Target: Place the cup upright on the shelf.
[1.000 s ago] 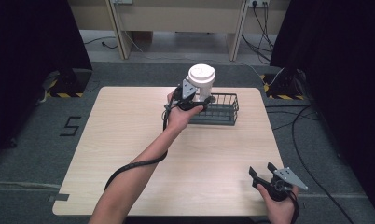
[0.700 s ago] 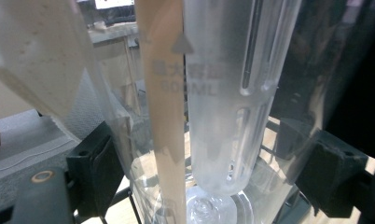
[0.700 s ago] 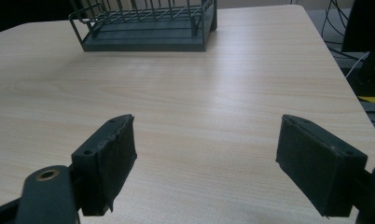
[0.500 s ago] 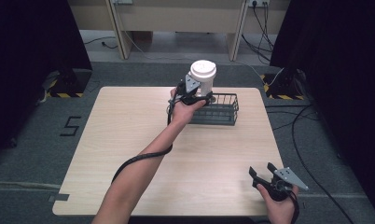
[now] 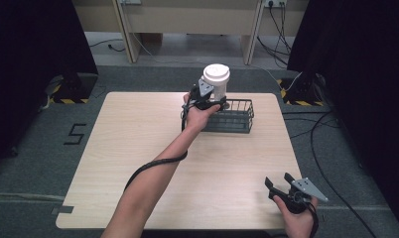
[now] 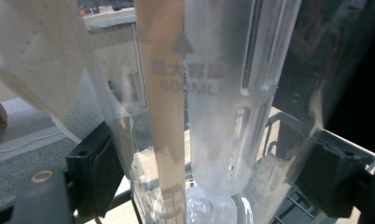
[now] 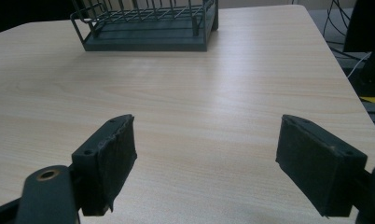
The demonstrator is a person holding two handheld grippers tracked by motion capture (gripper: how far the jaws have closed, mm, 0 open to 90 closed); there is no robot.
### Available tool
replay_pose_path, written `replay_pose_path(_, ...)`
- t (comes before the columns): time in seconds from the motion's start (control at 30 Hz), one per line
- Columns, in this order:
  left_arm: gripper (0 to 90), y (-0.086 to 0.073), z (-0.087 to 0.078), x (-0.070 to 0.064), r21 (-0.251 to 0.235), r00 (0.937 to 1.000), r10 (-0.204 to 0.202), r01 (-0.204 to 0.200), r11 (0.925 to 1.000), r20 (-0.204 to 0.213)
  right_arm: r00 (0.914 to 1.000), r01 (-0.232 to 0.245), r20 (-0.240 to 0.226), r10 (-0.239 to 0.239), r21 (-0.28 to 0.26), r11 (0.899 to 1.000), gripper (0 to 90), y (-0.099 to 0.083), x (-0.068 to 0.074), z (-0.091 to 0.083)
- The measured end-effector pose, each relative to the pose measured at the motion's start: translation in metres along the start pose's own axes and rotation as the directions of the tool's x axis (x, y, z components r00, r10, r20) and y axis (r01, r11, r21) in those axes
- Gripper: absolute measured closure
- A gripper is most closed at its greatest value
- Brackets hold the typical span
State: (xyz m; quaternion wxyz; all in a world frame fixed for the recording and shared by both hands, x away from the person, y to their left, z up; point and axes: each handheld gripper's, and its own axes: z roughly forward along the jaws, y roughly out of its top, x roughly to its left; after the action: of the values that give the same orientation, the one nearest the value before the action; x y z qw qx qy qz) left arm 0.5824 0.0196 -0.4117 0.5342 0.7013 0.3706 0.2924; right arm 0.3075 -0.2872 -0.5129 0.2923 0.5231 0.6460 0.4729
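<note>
My left tool [image 5: 211, 96] is clamped around a clear plastic bottle [image 5: 216, 83] with a white cap, holding it upright at the far side of the desk [image 5: 138, 148], right over the near-left corner of the dark wire basket [image 5: 237, 116]. Through the left gripper view the bottle's transparent wall [image 6: 223, 93] sits squarely between my two black jaws, with a printed capacity mark and an inner tube running up it, and basket wires are visible below and behind, so its long axis stands vertical, straight up between the jaws. Whether the base is already resting inside the basket or hanging just above the rim, I cannot tell from here. My right tool [image 5: 292, 191] is down at the near-right edge of the desk, jaws spread wide with nothing between them; in the right gripper view the bare wood lies under them and the basket [image 7: 146, 25] stands well off, straight ahead. So the left hand [image 5: 200, 114] is the one on the job, the right well apart and idle. My guess is that what matters next is bottle against basket: the basket lies directly under and to the right of the bottle, so a straight lower with the axis kept upright would seat it in that left end.
</note>
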Motion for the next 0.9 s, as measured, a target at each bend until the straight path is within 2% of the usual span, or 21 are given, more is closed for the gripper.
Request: replay_pose_path(0.9, 17.7, -0.021, 0.018, -0.007, 0.059, 0.9998, -0.013, 0.014, 0.9981, -0.017, 1.0, 0.002, -0.007, -0.002, 0.001, 1.0, 20.2, 0.0, 0.0, 0.0)
